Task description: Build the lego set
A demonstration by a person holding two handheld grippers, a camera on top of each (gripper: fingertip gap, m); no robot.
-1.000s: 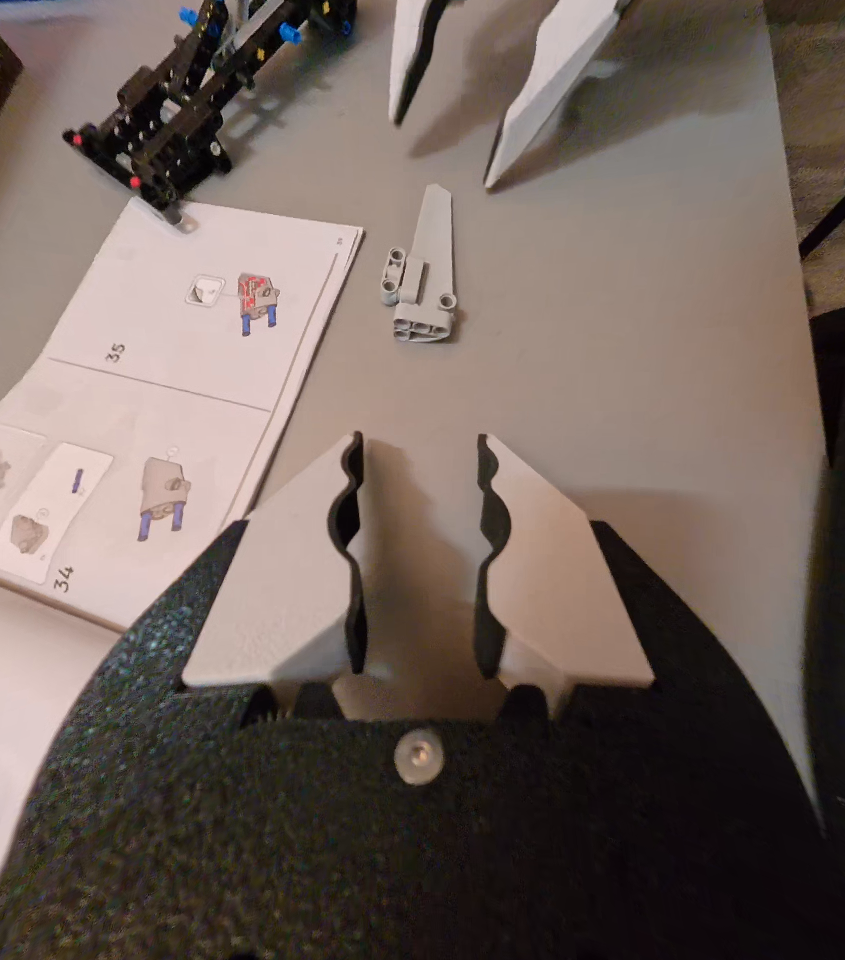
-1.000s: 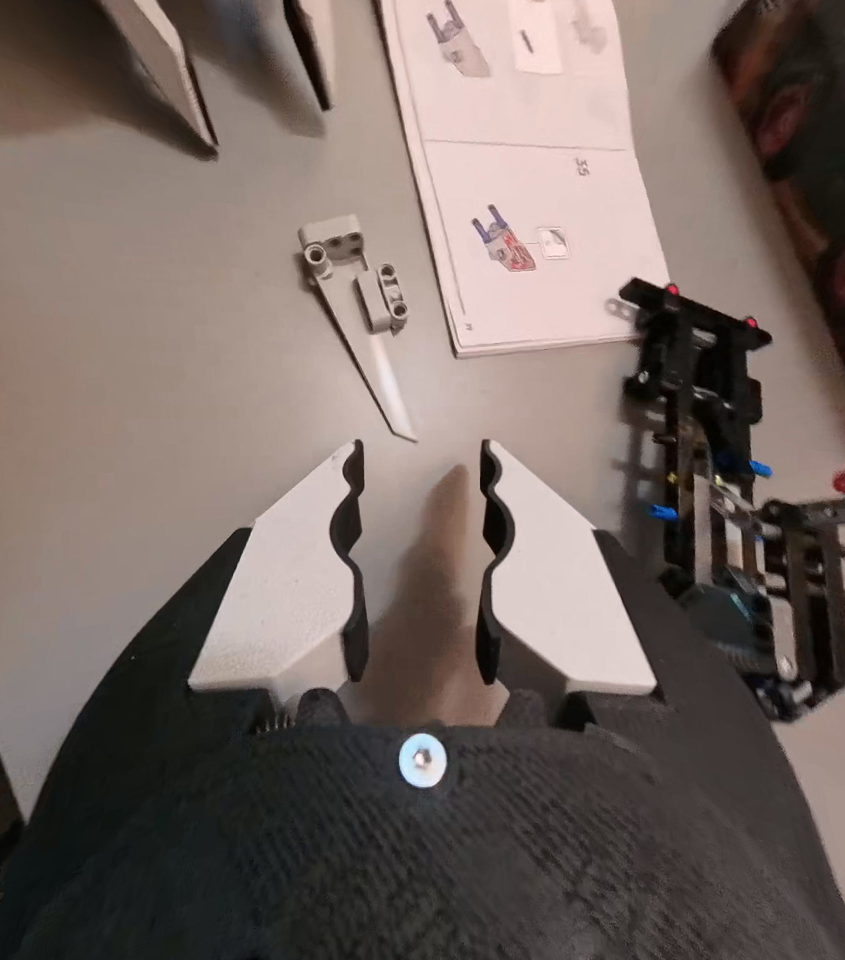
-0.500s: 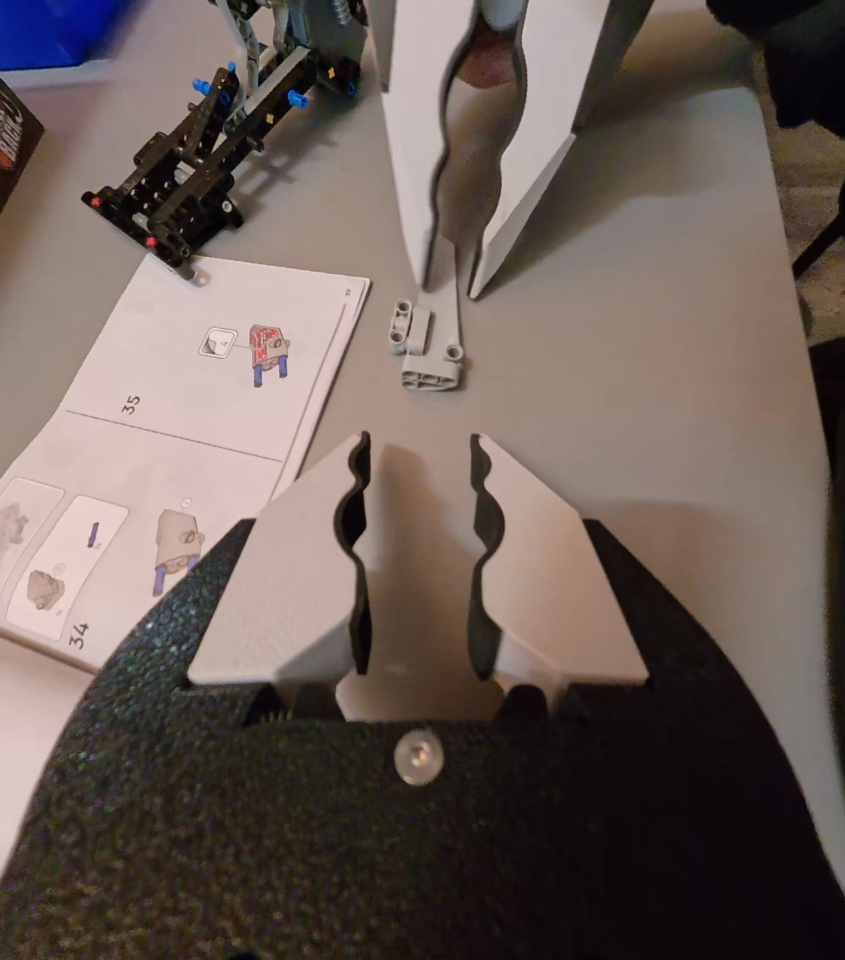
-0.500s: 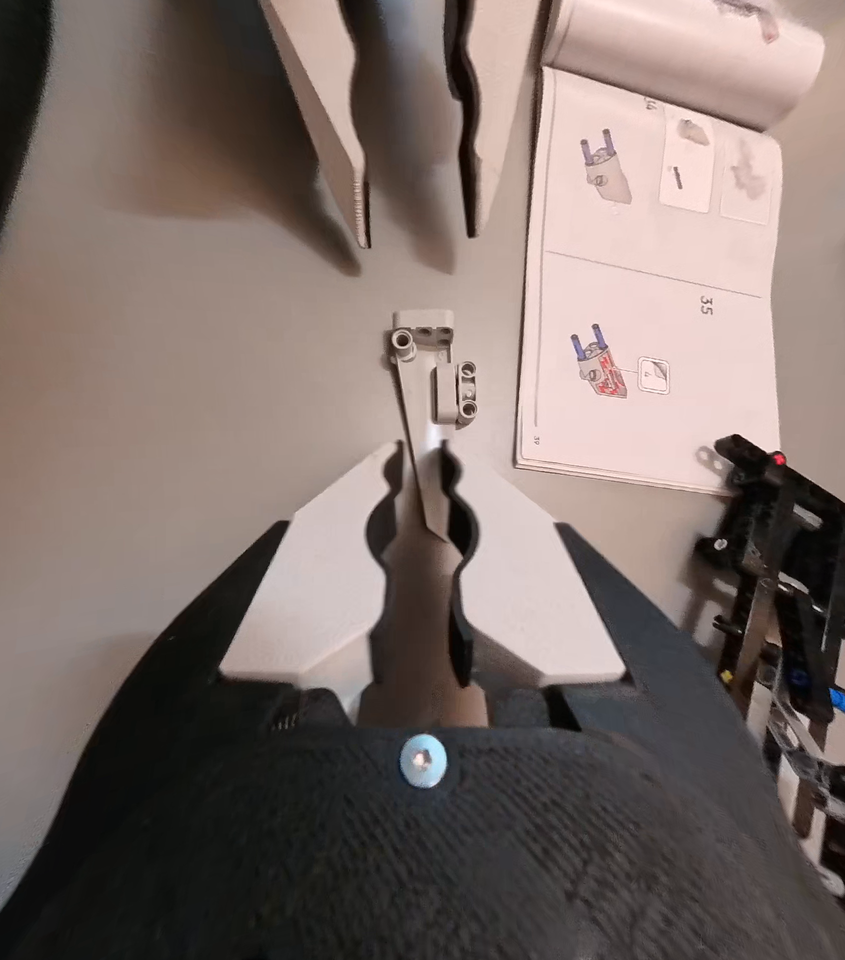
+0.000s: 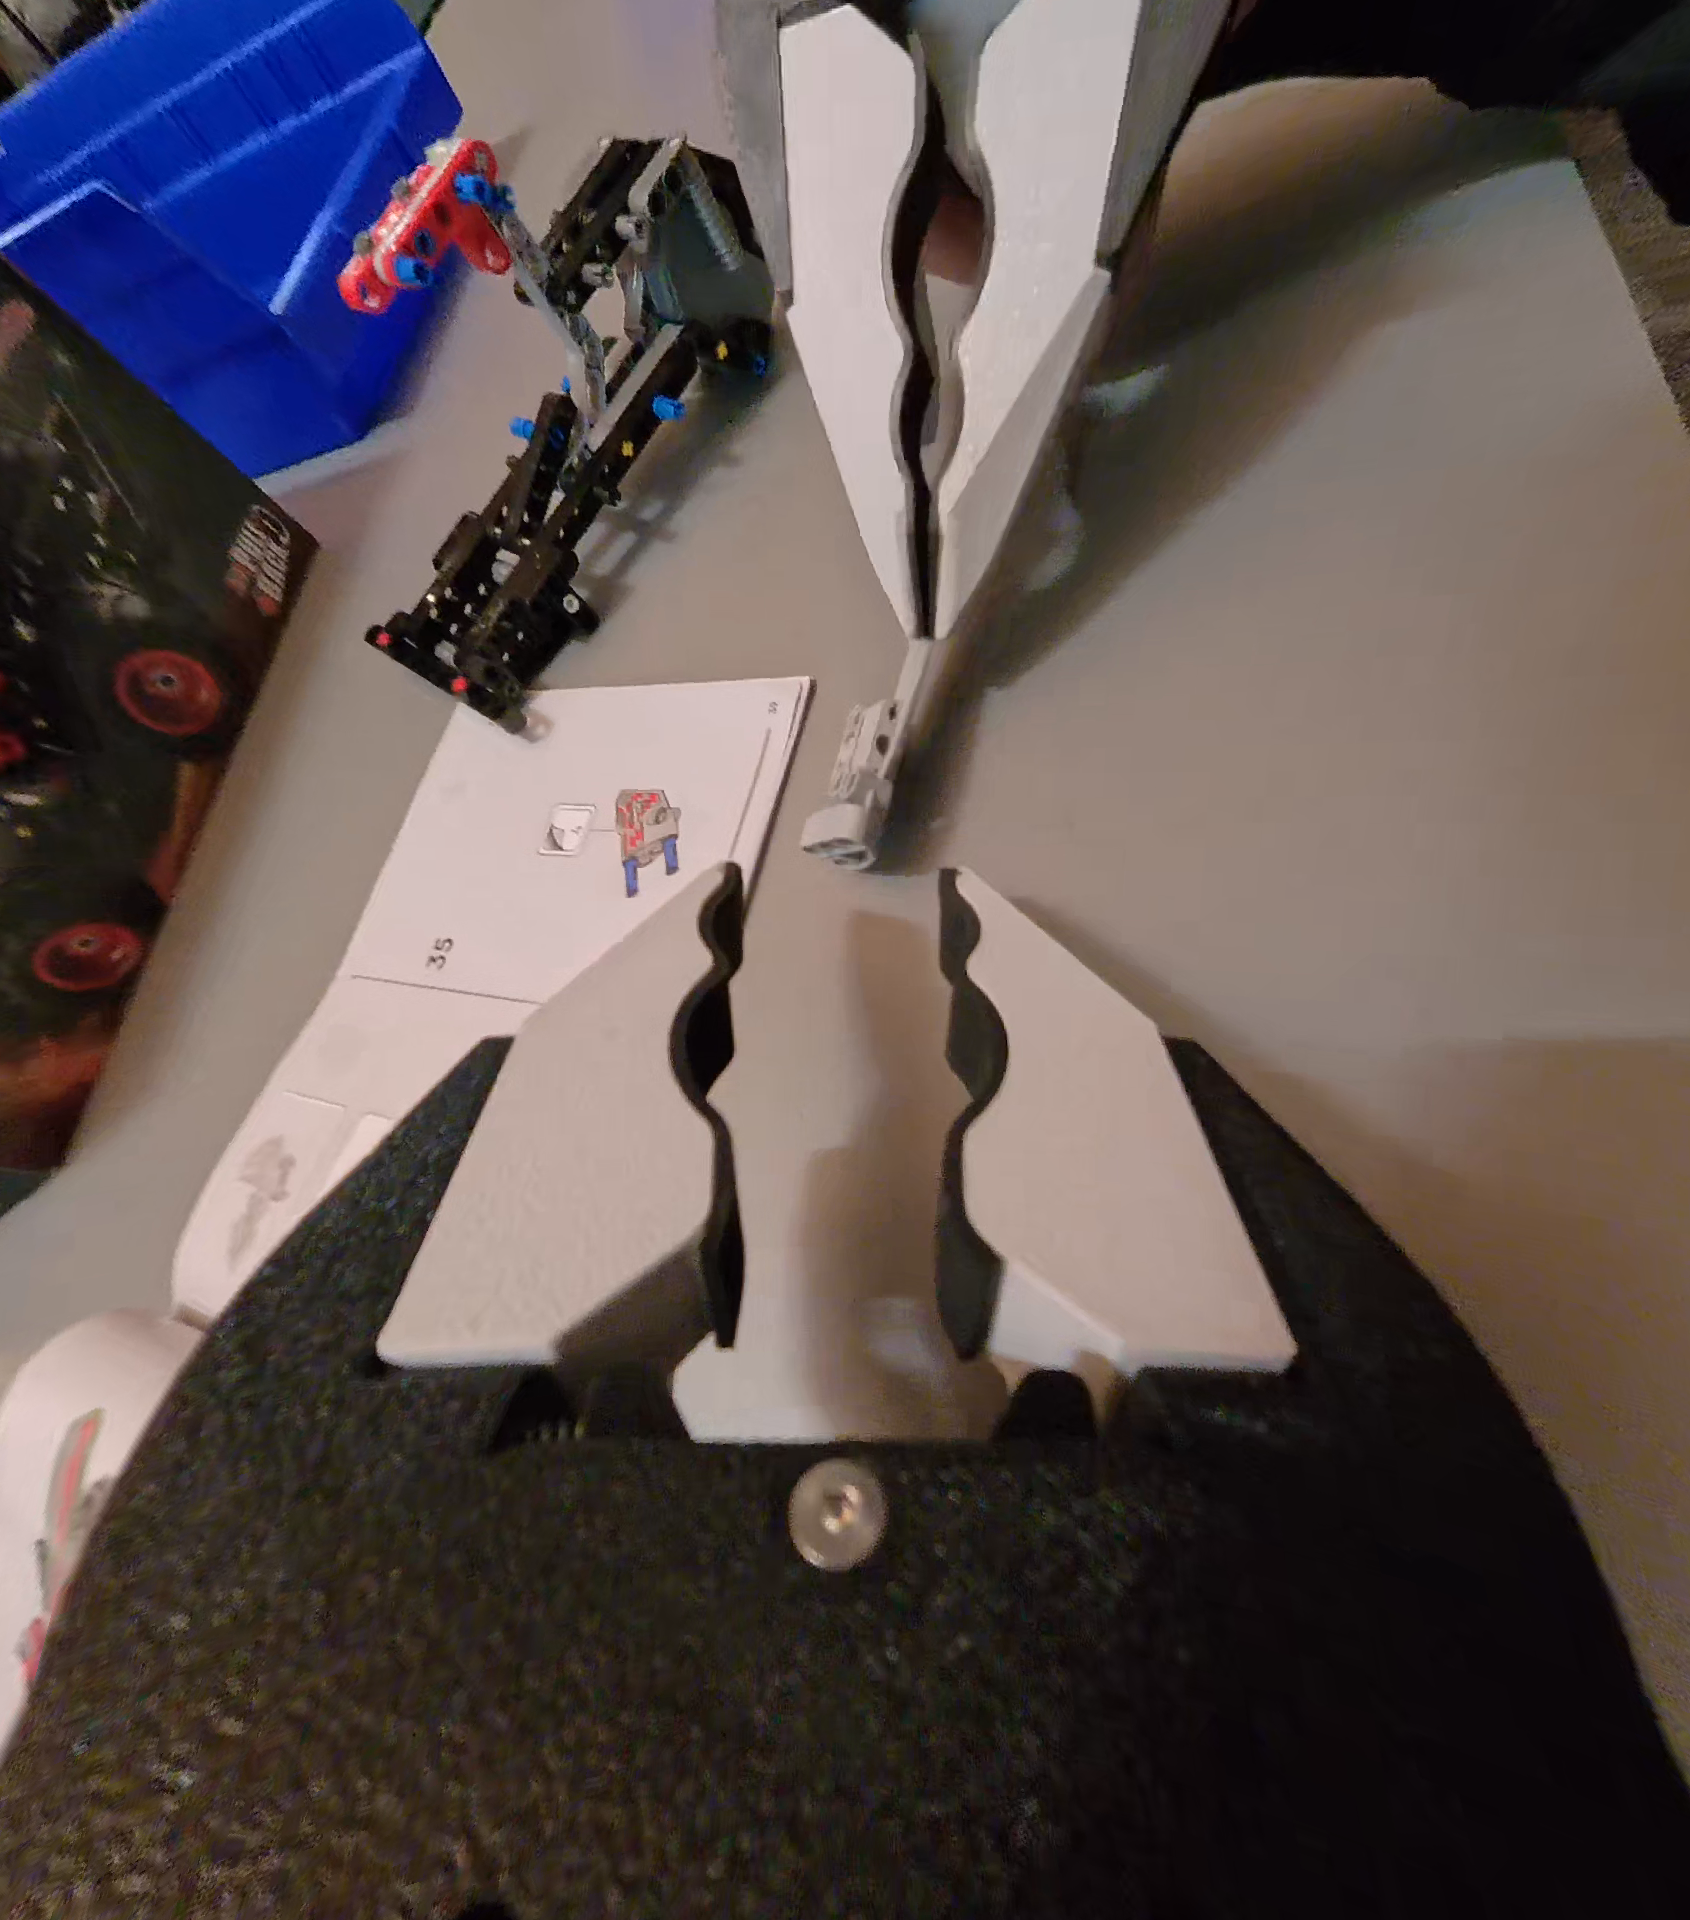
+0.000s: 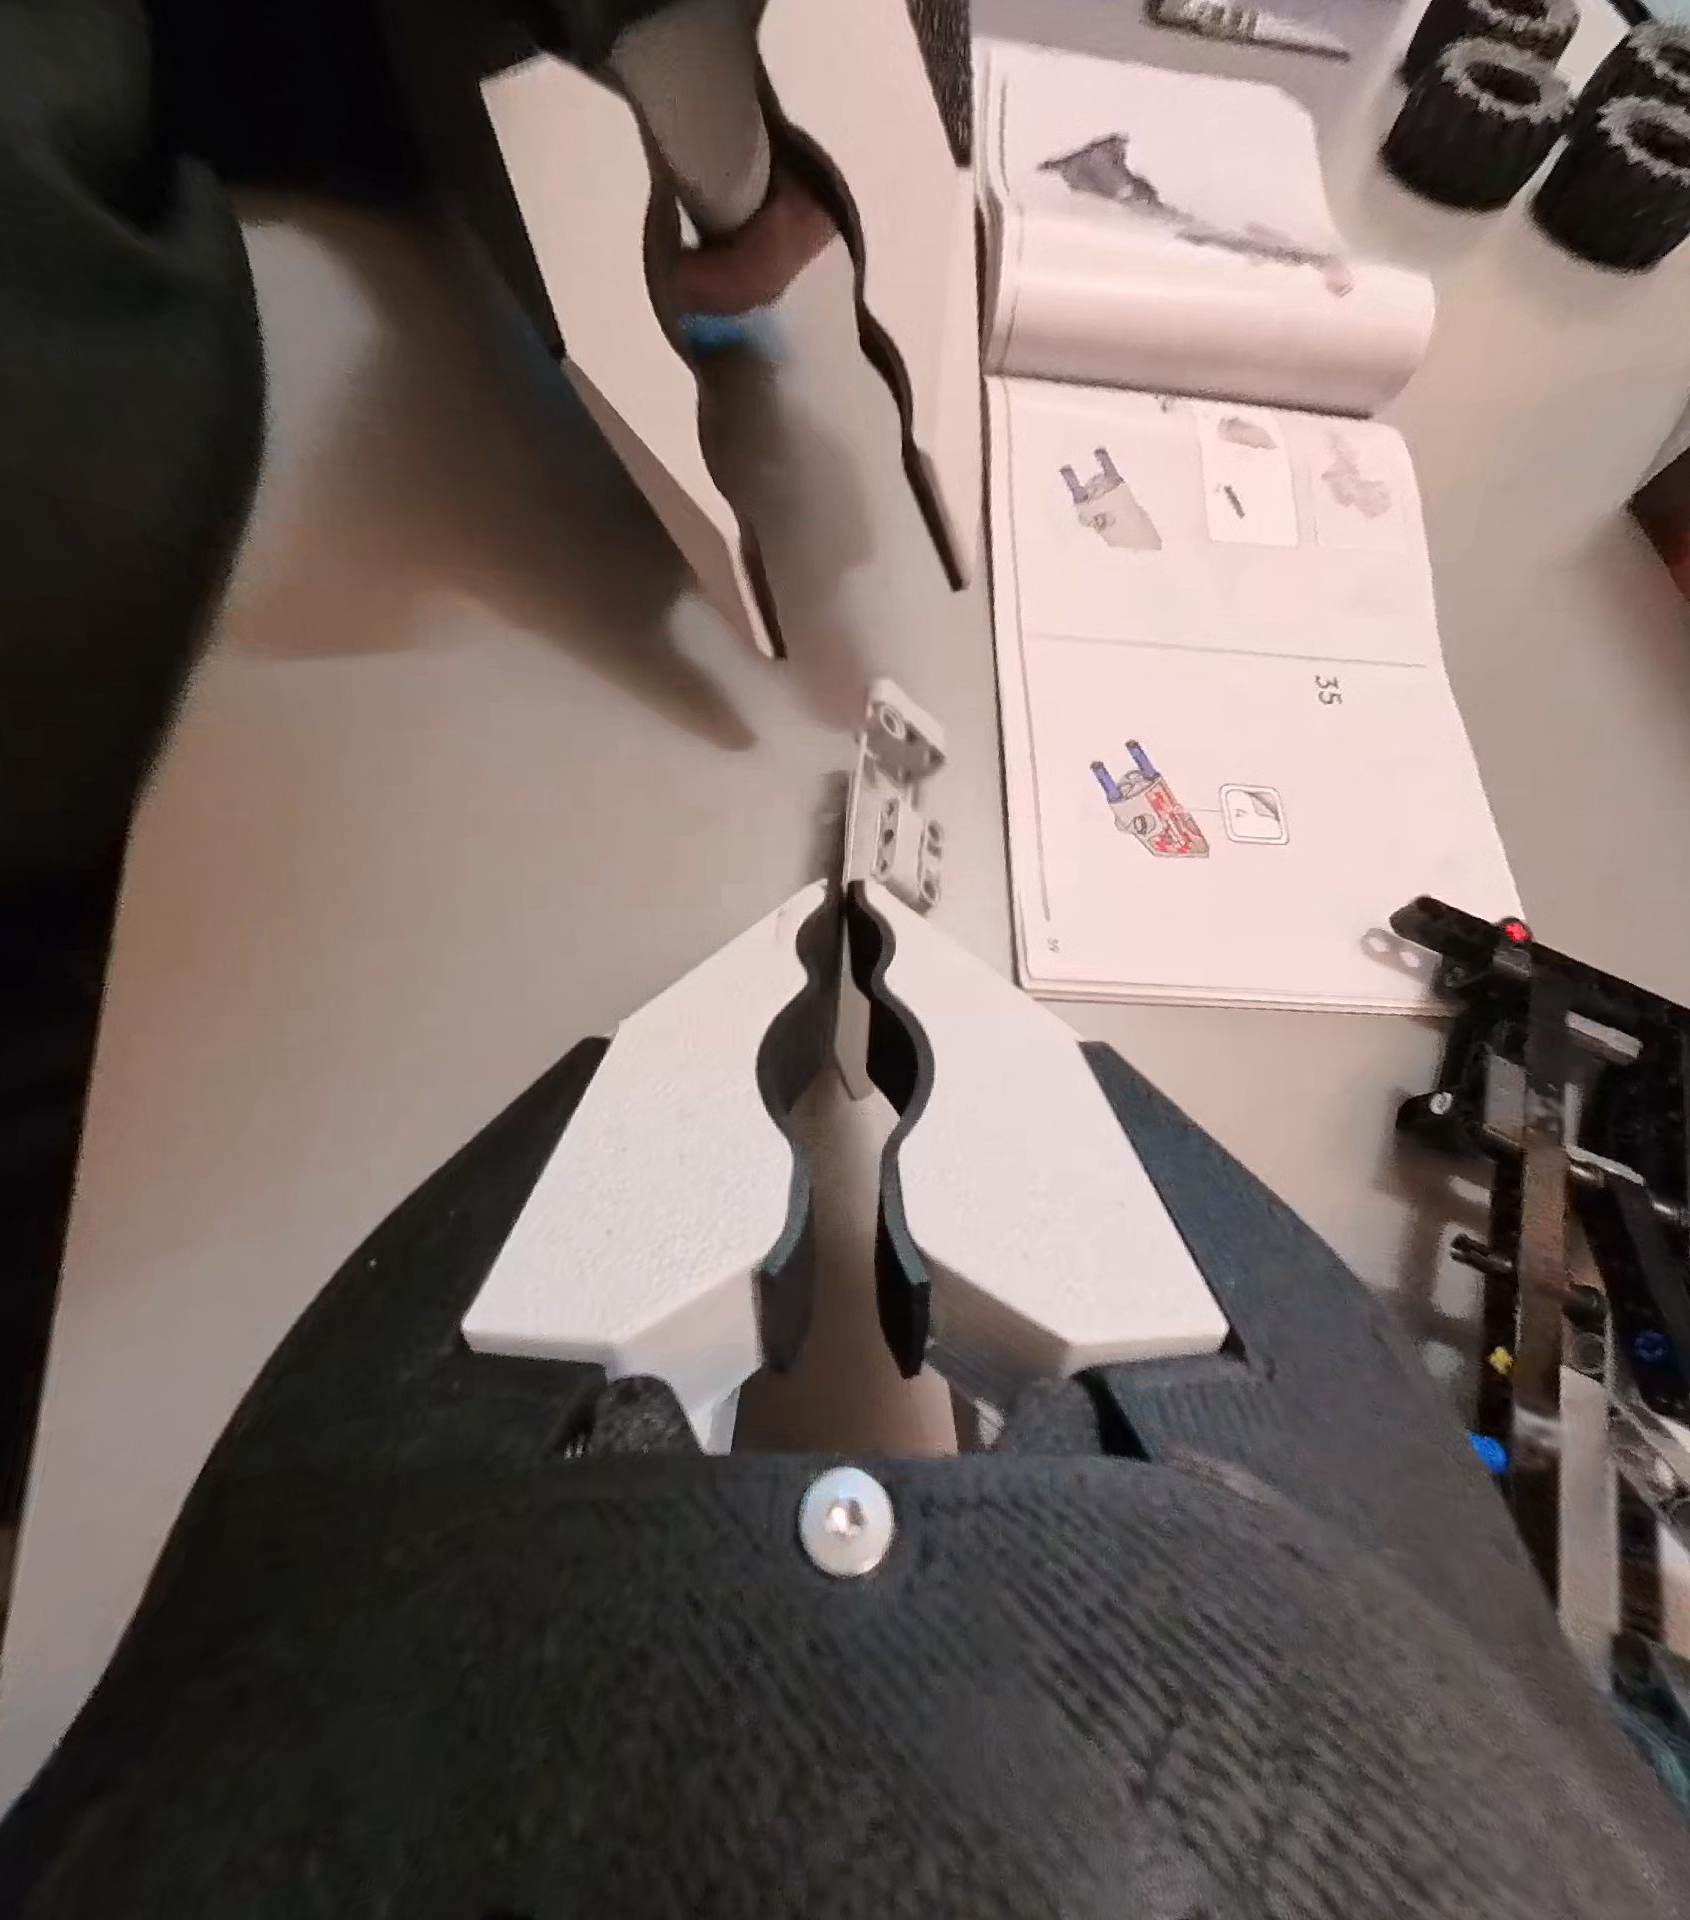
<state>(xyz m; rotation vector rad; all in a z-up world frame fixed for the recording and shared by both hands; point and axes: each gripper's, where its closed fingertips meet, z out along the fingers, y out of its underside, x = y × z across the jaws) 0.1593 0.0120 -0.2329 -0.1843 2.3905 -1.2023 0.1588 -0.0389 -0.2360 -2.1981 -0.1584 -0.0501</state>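
Note:
A light grey pointed panel piece with a small connector on it is tilted up on its edge beside the open instruction booklet. My right gripper is shut on the panel's thin tip; it also shows in the left wrist view, coming in from the far side. My left gripper is open and empty, just short of the panel's thick end, and it shows in the right wrist view. The black chassis build lies at the booklet's far corner.
A blue bin and the dark set box stand to the left. Several black tyres sit past the booklet in the right wrist view. The chassis lies right of my right gripper. The grey table's edge runs along the right.
My right gripper has closed on the panel's thin tip and tipped the piece up on its edge. My left gripper has stayed open near the thick end.

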